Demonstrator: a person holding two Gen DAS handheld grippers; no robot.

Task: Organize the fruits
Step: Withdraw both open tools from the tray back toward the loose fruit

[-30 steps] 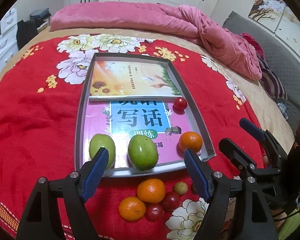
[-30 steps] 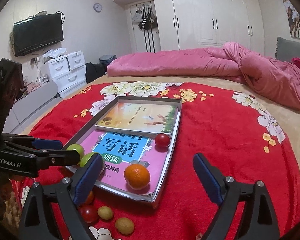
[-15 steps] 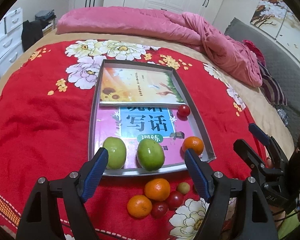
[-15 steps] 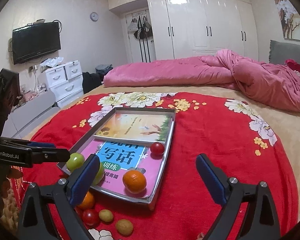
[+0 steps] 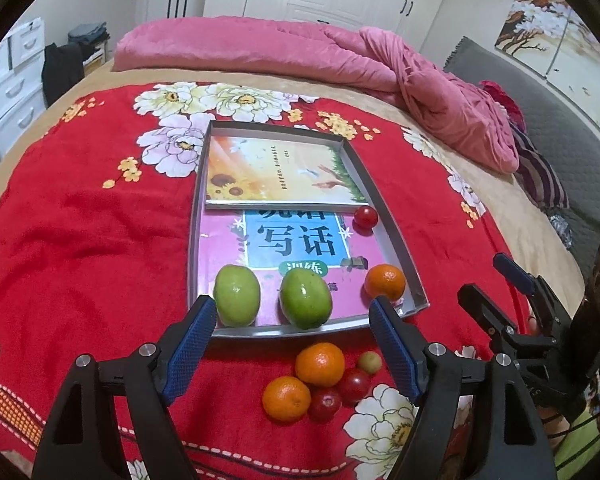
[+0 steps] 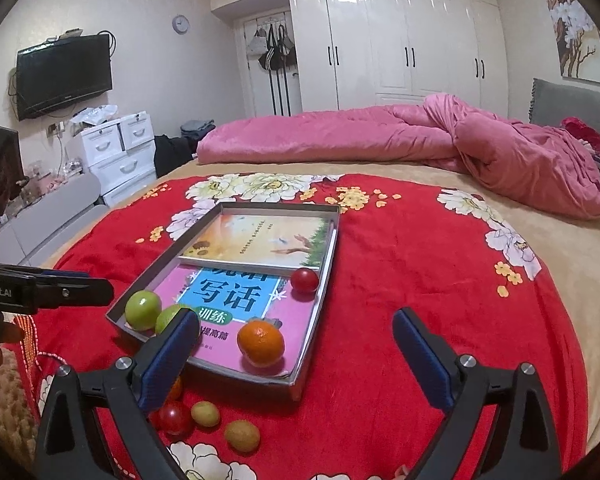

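Both grippers sit a little farther back from the tray (image 5: 204, 216) than before, and the right gripper's jaws have just been opening.

Left wrist: left gripper (image 5: 294, 312) gapes empty above two green fruits (image 5: 236, 295) and an orange (image 5: 385, 282) in the tray; more fruit lies on the blanket (image 5: 80, 220).
Right wrist: right gripper (image 6: 296, 336) wide, empty, the orange between its fingers.

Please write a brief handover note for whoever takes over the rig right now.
Left tool: open, empty, above the tray's near edge.
Right tool: jaws have just opened wider, nothing between them.
In the tray, on the books: two green fruits, one orange, one cherry tomato.
Left on the red blanket: two oranges, two tomatoes and small yellow-green fruits.
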